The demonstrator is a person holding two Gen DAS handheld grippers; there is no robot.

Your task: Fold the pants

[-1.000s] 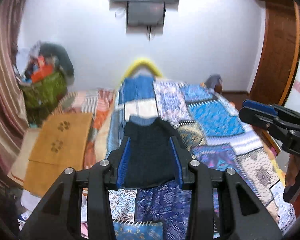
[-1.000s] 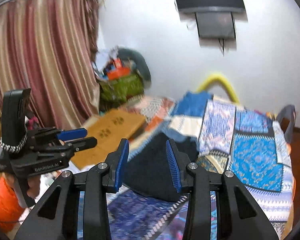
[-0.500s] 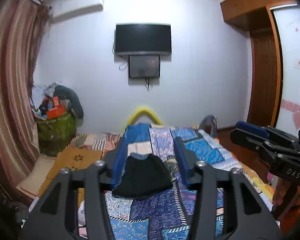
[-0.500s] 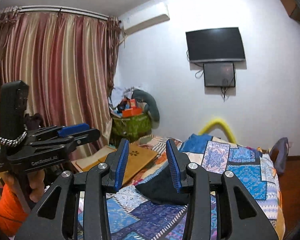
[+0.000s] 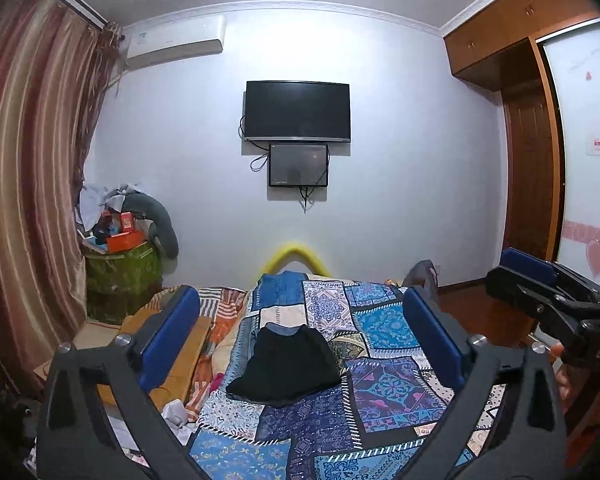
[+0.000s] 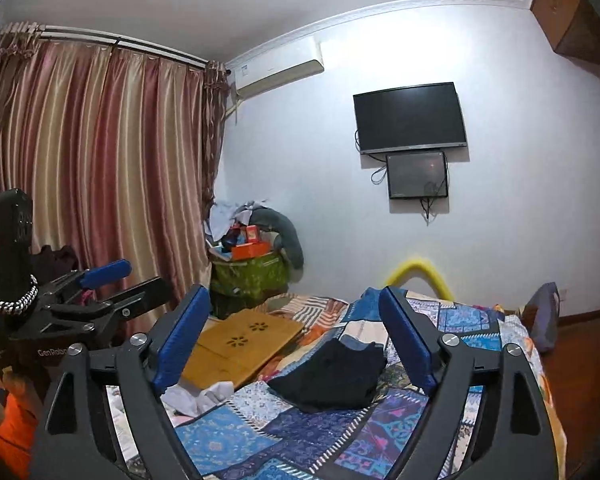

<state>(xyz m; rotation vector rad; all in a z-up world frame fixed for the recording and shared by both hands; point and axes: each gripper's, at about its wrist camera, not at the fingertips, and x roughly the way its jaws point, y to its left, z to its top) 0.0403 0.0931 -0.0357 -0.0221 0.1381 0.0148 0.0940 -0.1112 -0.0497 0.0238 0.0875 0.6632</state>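
Black pants (image 5: 286, 362) are lying folded in a compact bundle on the bed (image 5: 384, 376), well ahead of our spread, empty left gripper (image 5: 300, 344) and right gripper (image 6: 296, 340) fingers, so we are judging the fold finished.

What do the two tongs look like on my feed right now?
Both tongs, left and right, are matte black frames with silver bolts and ribbed blue pads. White lettering marks each body; a beaded cord wraps the left handle. An orange sleeve shows beneath it.
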